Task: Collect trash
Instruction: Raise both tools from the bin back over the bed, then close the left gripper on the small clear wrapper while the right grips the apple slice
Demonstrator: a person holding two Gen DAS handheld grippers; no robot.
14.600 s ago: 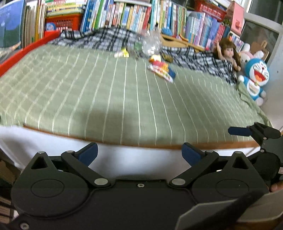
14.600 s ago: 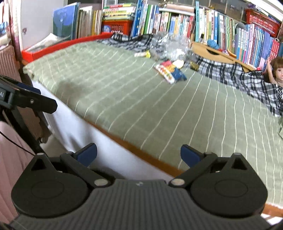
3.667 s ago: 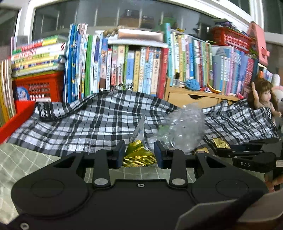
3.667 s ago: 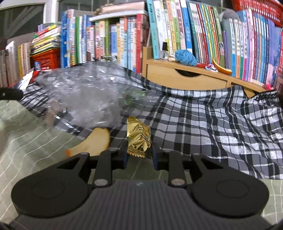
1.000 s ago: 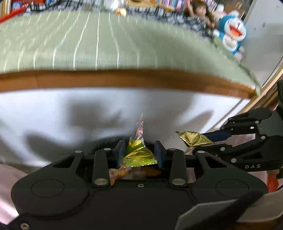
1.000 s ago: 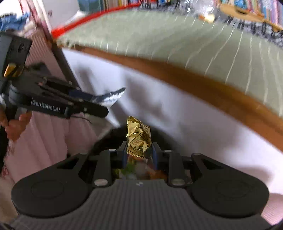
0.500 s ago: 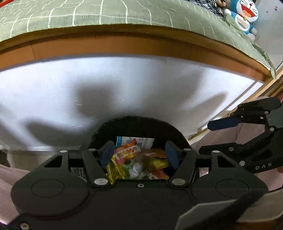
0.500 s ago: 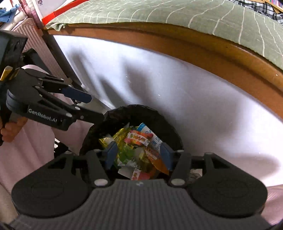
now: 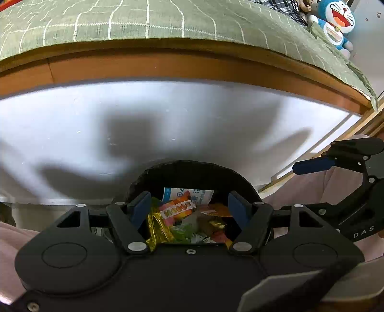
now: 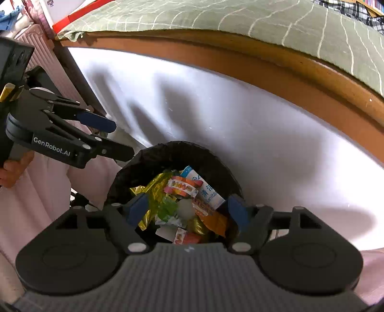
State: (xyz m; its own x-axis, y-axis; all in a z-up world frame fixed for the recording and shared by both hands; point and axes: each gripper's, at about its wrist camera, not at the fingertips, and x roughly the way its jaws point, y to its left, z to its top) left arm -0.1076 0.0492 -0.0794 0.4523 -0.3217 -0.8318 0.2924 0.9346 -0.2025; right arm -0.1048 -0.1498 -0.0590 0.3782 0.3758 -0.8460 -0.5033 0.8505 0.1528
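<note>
Currently both over the black bin (image 10: 148, 156) beside the bed (image 9: 168, 24): left gripper (image 9: 189, 211) and right gripper (image 10: 186, 211) fingers released, empty; wrappers (image 10: 184, 192) lie inside.

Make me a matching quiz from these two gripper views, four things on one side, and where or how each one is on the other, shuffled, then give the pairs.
Column one
1. left gripper
2. black-lined round trash bin
3. blue cartoon cat plush
4. green sheet with white lines

Column two
A. sits at the far end of the bed
B. open, holding nothing, above the bin
C. spread over the bed top
D. holds colourful wrappers, on the floor by the bed's white side

Pairs: 1-B, 2-D, 3-A, 4-C
</note>
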